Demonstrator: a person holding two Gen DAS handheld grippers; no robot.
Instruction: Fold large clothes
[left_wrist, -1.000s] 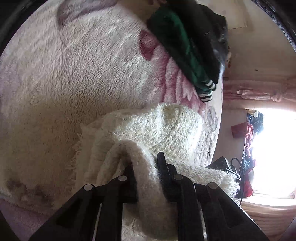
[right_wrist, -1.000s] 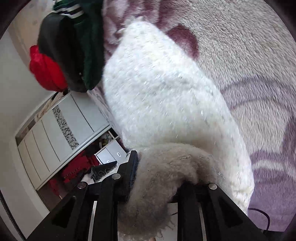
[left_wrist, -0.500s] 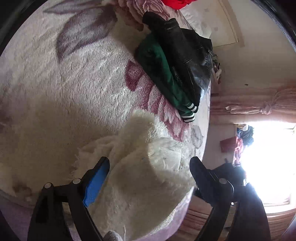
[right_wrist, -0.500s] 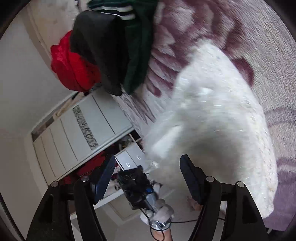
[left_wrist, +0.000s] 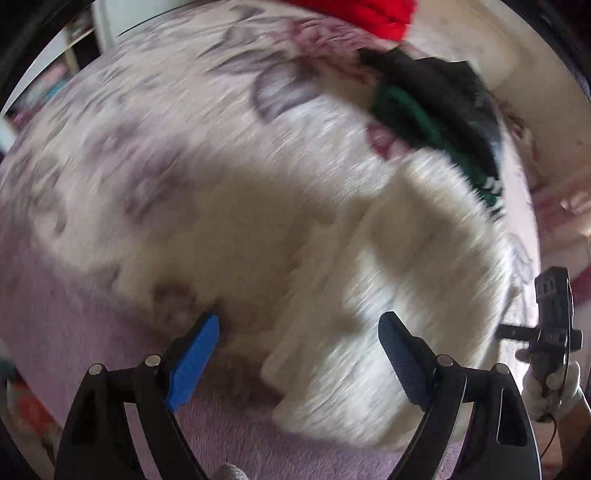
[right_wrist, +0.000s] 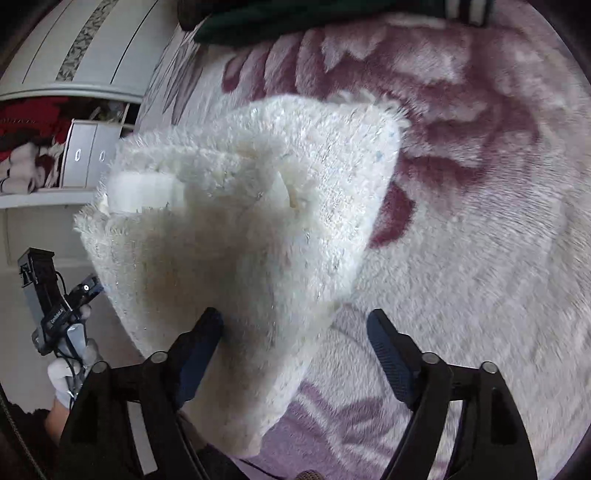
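Both hand-held grippers, left (left_wrist: 298, 363) and right (right_wrist: 295, 360), gape wide and empty. The fluffy white sweater (right_wrist: 255, 221) lies folded just ahead on the bed (right_wrist: 480, 258); soft, light, floppy, best pinched at a thick folded edge.

A plush pale bed cover (right_wrist: 480, 184) with purple and maroon flower shapes fills most of both views. At the left of the right wrist view stands a white wardrobe (right_wrist: 85, 48) with a patterned strip; below it, open shelves (right_wrist: 33, 155) hold red and white textiles beside small drawers (right_wrist: 88, 155).
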